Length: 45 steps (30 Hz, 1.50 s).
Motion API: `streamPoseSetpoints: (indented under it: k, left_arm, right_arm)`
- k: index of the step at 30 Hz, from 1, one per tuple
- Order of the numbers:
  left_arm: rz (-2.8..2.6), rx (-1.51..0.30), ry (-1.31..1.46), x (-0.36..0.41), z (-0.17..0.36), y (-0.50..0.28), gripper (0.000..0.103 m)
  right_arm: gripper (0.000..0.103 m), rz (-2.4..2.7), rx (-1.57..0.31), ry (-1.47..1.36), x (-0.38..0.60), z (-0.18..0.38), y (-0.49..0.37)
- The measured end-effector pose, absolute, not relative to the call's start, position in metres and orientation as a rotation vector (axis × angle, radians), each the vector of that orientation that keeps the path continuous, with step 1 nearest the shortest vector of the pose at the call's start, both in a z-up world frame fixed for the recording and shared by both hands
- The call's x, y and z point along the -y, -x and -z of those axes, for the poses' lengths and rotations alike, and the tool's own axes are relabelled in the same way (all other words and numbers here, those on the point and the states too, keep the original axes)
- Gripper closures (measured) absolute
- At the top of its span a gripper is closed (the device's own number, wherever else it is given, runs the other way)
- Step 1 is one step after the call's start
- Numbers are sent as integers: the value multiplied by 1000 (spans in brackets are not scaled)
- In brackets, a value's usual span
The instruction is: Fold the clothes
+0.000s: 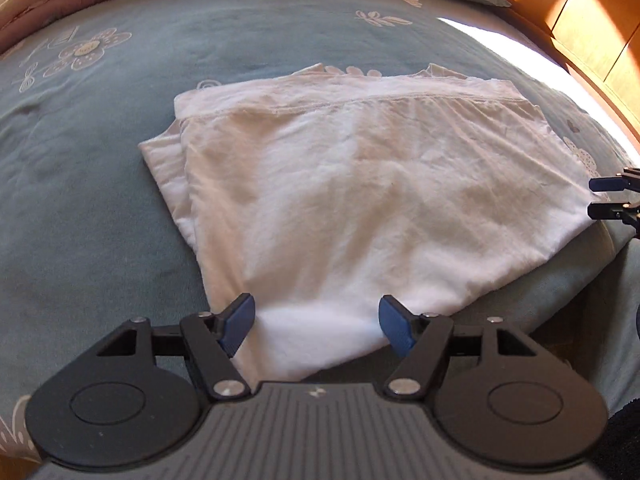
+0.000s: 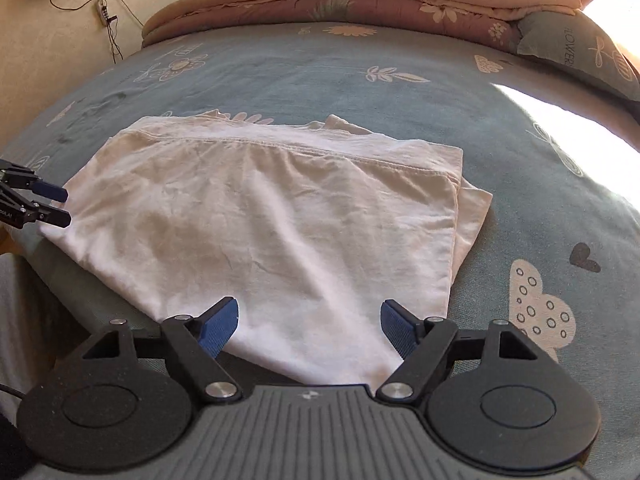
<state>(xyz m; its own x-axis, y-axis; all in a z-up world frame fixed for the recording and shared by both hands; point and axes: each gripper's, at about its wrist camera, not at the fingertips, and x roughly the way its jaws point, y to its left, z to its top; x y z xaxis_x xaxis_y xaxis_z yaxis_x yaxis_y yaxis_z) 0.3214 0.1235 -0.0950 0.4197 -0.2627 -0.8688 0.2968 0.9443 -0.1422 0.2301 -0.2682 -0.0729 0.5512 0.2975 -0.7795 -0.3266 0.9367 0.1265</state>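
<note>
The folded white garment (image 1: 352,184) lies flat on the blue bedspread (image 1: 80,208). Left tongs (image 1: 316,322) and right tongs (image 2: 310,326) stand wide over its near edge, holding nothing. Bare bedspread extends beyond the far hem.

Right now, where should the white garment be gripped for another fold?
Probably the two near corners of the white garment, from the bed's near edge: the left gripper and right gripper stand open there, and the hemmed edge lies far.
</note>
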Motion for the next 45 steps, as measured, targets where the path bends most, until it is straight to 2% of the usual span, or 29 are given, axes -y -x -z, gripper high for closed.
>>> streamPoseSetpoints:
  k: [4, 8, 14, 16, 19, 26, 30, 32, 33, 41, 45]
  left_arm:
    - [354, -1114, -16, -129, 88, -306, 33]
    - [367, -1043, -27, -117, 72, -316, 31]
    - [340, -1057, -11, -91, 98, -331, 31]
    - [350, -1034, -80, -86, 101, -317, 26]
    - [394, -1062, -127, -85, 95, -311, 26]
    - [346, -887, 20, -89, 52, -353, 25]
    - [275, -915, 201, -112, 73, -381, 25]
    - [209, -962, 204, -123, 90, -383, 28]
    - [224, -947, 208, -128, 92, -379, 26]
    - [300, -925, 141, -112, 63, -365, 25]
    - [374, -961, 166, -93, 74, -363, 23]
  right_arm:
    - [16, -316, -940, -1, 275, 89, -213]
    - [15, -300, -890, 9, 269, 80, -207]
    - [13, -276, -865, 41, 241, 80, -221]
    - [13, -255, -884, 89, 236, 91, -216]
    - [0, -253, -876, 106, 238, 107, -202]
    - [0, -236, -867, 121, 234, 108, -198]
    - [0, -232, -862, 123, 233, 109, -196]
    - [0, -235, -860, 122, 234, 109, -194]
    - [0, -237, -858, 122, 235, 109, -194]
    - [0, -243, -841, 124, 236, 111, -194]
    - [0, -239, -832, 122, 236, 111, -192]
